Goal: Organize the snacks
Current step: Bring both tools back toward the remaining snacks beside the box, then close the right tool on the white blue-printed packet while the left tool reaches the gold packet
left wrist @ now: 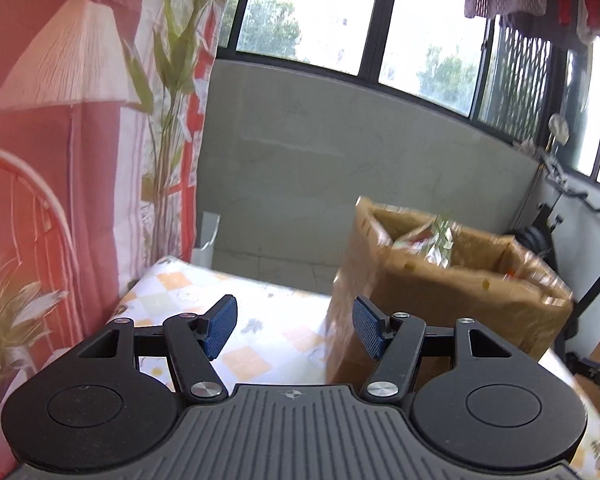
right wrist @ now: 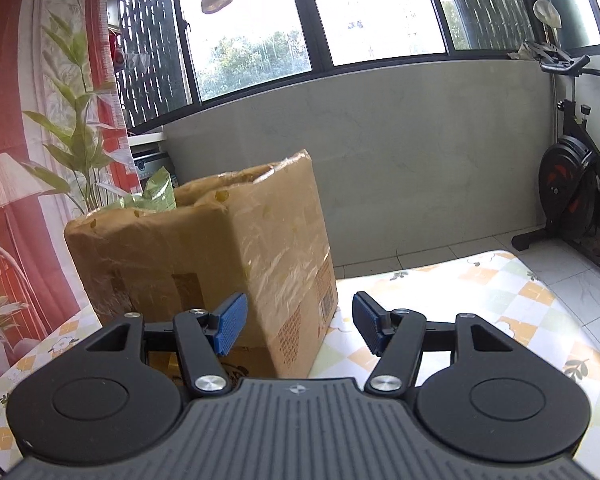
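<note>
Tall brown cardboard box wrapped in clear tape [right wrist: 204, 264], open at the top, standing upright on the checked floral tablecloth [right wrist: 480, 292] toward its far edge. Long axis vertical; mouth pointing straight up. Poking out of the mouth: crinkled green-and-silver snack packets [left wrist: 436, 240], tips upward, the exact count not readable through the blur.

From the right gripper [right wrist: 300, 326]: box dead ahead and slightly left, its near vertical corner sitting between the two blue pads, close in front but not pinched. Jaws part-way open, nothing held.

From the left gripper [left wrist: 294, 328]: box ahead and to the right, its near lower corner just behind the right-hand blue pad; bare tablecloth straight ahead between the pads. Jaws moderately wide, empty.

Nearer to the box, by the look of it: the right gripper, already squared on the corner. Left gripper offset toward the left edge of the tablecloth, beside the pink printed curtain with a lamp motif [left wrist: 60, 140].

Likely hinge of the coming move: packets sit above both sets of pads, so reaching them means rising over the rim and coming down into the mouth.
</note>
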`<control>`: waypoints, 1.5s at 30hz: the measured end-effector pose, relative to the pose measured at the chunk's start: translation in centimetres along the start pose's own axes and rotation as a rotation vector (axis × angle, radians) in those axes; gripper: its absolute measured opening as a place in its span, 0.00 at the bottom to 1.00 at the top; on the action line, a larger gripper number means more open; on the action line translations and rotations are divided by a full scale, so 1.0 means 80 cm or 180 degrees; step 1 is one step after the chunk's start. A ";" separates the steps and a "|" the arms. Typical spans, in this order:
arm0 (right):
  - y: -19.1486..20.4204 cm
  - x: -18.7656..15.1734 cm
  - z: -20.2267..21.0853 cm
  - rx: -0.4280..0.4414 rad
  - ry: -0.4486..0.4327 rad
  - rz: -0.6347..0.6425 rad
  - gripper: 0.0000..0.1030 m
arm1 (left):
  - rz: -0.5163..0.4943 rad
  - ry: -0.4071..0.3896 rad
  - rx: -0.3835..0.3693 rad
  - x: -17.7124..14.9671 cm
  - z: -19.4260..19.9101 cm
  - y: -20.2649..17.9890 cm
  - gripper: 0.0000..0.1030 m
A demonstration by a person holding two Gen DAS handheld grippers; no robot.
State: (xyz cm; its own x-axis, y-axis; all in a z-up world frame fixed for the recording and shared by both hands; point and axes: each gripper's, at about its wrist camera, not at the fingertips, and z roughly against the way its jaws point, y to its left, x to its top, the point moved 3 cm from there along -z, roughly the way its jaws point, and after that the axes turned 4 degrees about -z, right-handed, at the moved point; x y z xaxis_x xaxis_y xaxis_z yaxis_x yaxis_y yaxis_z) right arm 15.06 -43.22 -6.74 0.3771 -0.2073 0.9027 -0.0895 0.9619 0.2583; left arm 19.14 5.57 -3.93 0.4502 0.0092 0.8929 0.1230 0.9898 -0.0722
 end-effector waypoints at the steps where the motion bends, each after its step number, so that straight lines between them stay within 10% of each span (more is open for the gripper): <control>1: 0.000 -0.006 -0.003 -0.0008 0.0044 0.0004 0.60 | -0.0038 0.0063 0.0021 -0.010 -0.004 -0.002 0.63; 17: 0.020 -0.078 -0.130 -0.0535 0.0981 0.0455 0.66 | 0.0012 0.0465 -0.0120 -0.096 -0.072 -0.047 0.60; 28: 0.047 -0.116 -0.073 0.0063 0.1018 0.0989 0.61 | 0.0021 0.0697 -0.0179 -0.133 -0.077 -0.060 0.60; 37: 0.054 -0.116 -0.063 -0.0178 0.1062 0.0732 0.75 | -0.0028 0.0768 -0.0248 -0.146 -0.076 -0.077 0.60; 45: 0.049 -0.120 -0.078 -0.0114 0.1053 0.0486 0.50 | -0.0151 0.0908 -0.0402 -0.163 -0.091 -0.098 0.60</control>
State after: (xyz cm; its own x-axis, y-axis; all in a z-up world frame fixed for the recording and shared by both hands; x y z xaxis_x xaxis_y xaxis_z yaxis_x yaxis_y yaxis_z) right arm 16.82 -36.38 -16.57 0.6403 0.0025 0.7681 -0.1377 0.9842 0.1116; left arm 18.72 -3.34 -18.25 0.6692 -0.0947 0.7370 0.2508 0.9624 -0.1040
